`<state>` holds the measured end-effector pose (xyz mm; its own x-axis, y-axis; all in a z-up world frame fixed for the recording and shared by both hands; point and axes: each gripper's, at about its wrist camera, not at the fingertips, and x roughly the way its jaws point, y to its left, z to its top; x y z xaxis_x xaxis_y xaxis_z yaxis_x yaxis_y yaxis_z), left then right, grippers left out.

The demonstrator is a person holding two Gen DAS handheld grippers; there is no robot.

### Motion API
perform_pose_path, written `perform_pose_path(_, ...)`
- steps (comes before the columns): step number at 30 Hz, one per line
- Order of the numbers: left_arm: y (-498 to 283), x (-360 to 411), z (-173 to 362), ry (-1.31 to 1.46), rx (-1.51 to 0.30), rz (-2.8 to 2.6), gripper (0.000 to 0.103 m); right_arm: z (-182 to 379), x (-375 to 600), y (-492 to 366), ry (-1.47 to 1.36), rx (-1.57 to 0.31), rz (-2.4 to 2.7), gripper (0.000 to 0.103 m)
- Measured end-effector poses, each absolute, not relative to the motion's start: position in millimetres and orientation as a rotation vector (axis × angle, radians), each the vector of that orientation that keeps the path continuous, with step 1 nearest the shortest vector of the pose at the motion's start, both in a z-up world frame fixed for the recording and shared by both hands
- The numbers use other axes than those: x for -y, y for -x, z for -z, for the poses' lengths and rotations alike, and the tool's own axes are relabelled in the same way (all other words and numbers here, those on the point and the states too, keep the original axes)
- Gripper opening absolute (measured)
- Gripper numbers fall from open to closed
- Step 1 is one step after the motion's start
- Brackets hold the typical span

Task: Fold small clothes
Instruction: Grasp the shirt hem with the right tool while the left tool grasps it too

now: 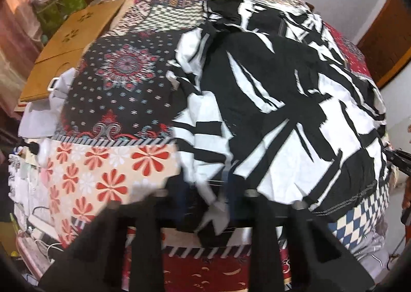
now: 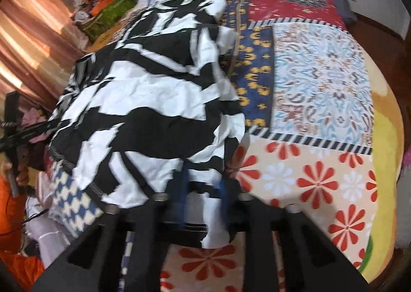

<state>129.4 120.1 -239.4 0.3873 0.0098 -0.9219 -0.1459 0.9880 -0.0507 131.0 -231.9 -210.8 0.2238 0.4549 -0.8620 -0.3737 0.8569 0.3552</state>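
Pinching near-edge corners of the thin, limp black-and-white patterned cotton garment (image 1: pixel 269 102) on the patchwork-quilted bed (image 1: pixel 120 86), left tool (image 1: pixel 205 197) and right tool (image 2: pixel 203 189) grip well; hems suit it.

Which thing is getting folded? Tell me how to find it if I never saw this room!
Look at the big bed with the patchwork quilt of flowers and patterns. Lying across it is one crumpled garment, its near edge pinched by the left hand-held gripper and the right hand-held gripper. It is the only black-and-white thing; everything under it is colourful.
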Motion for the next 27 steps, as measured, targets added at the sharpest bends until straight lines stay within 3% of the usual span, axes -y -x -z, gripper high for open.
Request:
perform_pose_path(8,-129,-133,180,0.113,-1.012,-0.108,0.011,151,218,-126,-0.072,-1.068,-0.668,0.006)
perform_pose_path(17,-177,-143,100,0.15,-0.834,-0.093,0.011,66,221,-181,-0.17,-0.838,-0.667,0.006)
perform_pose_path(27,-300,-188,105,0.216,-0.867,-0.208,0.009,66,214,-297,-0.194,-0.797,-0.524,0.006)
